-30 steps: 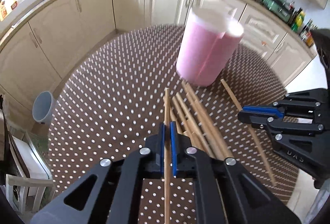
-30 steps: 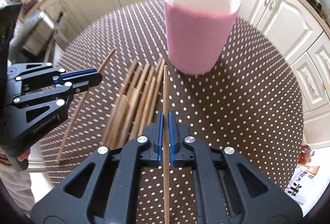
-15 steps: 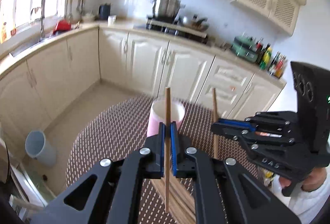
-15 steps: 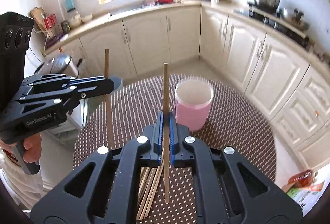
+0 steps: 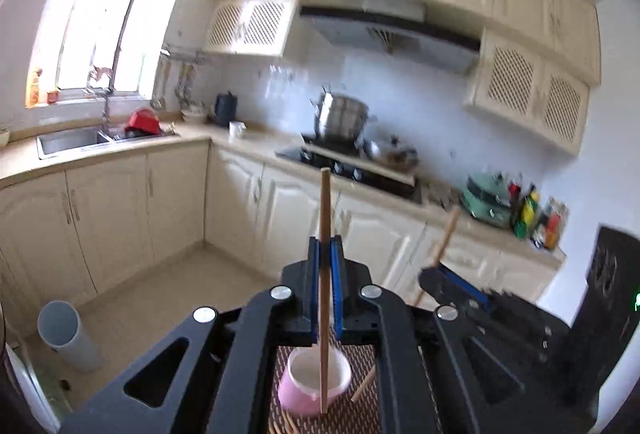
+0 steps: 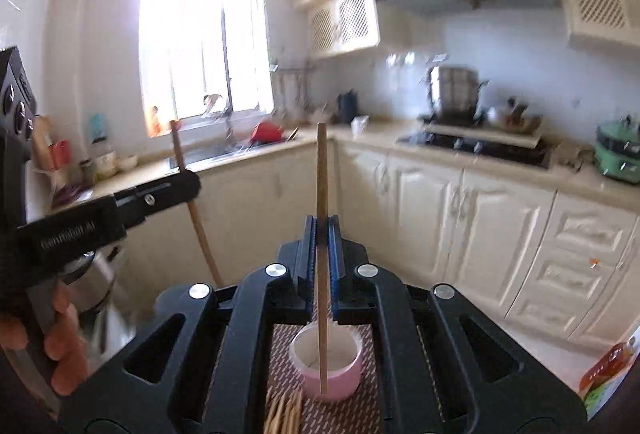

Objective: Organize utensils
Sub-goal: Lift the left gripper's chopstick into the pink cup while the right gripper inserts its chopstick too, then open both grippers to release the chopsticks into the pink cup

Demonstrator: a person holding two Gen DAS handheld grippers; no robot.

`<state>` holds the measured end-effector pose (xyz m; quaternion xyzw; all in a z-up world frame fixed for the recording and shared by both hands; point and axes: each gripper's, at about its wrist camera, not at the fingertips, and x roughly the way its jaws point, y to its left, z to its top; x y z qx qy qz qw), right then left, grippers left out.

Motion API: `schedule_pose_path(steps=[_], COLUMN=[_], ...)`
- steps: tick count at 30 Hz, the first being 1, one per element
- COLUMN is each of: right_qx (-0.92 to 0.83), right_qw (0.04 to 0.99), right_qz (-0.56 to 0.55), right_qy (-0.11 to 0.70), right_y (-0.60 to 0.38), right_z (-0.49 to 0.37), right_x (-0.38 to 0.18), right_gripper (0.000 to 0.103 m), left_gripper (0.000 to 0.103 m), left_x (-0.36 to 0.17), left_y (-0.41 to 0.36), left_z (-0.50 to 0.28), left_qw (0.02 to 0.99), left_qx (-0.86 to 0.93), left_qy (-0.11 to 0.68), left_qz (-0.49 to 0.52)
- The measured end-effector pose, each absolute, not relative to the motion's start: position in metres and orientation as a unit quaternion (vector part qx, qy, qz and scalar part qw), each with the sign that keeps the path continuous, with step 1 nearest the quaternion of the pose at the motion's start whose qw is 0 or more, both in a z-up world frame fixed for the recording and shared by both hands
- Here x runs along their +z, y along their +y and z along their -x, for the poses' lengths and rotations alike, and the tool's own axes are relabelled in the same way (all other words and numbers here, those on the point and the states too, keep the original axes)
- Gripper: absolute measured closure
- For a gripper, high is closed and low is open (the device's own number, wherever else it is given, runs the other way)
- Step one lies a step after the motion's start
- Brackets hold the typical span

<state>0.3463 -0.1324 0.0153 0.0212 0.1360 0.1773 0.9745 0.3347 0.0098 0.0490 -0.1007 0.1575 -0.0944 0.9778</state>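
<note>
In the left wrist view, my left gripper is shut on one wooden chopstick that stands upright between the blue pads. Far below it, a pink cup sits on the brown dotted table. To the right, my right gripper holds a second chopstick. In the right wrist view, that right gripper is shut on its upright chopstick above the cup. The left gripper is at the left with its chopstick. Several loose chopsticks lie beside the cup.
Cream kitchen cabinets run around the room, with a sink, a stove and a steel pot on the counter. A grey bin stands on the floor at the left. A hand grips the left gripper's handle.
Both grippers have risen high above the table, each with one chopstick, and tilted up towards level. The cup and the loose chopsticks now lie far below.
</note>
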Motion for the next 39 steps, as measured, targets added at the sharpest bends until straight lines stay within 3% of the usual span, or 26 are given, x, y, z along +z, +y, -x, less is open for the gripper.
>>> schedule_pose_path(steps=[6, 19, 30, 31, 33, 36, 39], right_qx=[0.169, 0.180, 0.181, 0.182, 0.186, 0.185, 0.179], right_qw=[0.977, 0.966, 0.956, 0.955, 0.953, 0.952, 0.953], right_qz=[-0.041, -0.045, -0.056, -0.057, -0.055, -0.059, -0.061], right_qy=[0.121, 0.182, 0.226, 0.227, 0.230, 0.237, 0.235], right_y=[-0.135, -0.143, -0.146, -0.146, -0.146, -0.146, -0.149], right_z=[-0.364, -0.376, -0.373, -0.371, -0.369, -0.366, -0.360], right_x=[-0.005, -0.058, -0.085, -0.086, -0.087, -0.084, -0.081], right_gripper=[0.097, 0.097, 0.096, 0.096, 0.096, 0.093, 0.070], left_gripper=[0.097, 0.097, 0.096, 0.094, 0.064, 0.053, 0.048], left_x=[0.030, -0.051, -0.072, -0.073, -0.074, -0.073, -0.069], left_y=[0.003, -0.011, -0.009, -0.009, -0.008, -0.003, 0.002], left_z=[-0.364, -0.391, -0.388, -0.387, -0.385, -0.376, -0.367], left_qw=[0.979, 0.968, 0.962, 0.961, 0.959, 0.963, 0.963], left_qx=[-0.090, -0.101, -0.110, -0.109, -0.109, -0.103, -0.102], left_qy=[0.146, 0.222, 0.250, 0.252, 0.259, 0.248, 0.247], left_qz=[0.115, 0.048, 0.029, 0.028, 0.028, 0.027, 0.029])
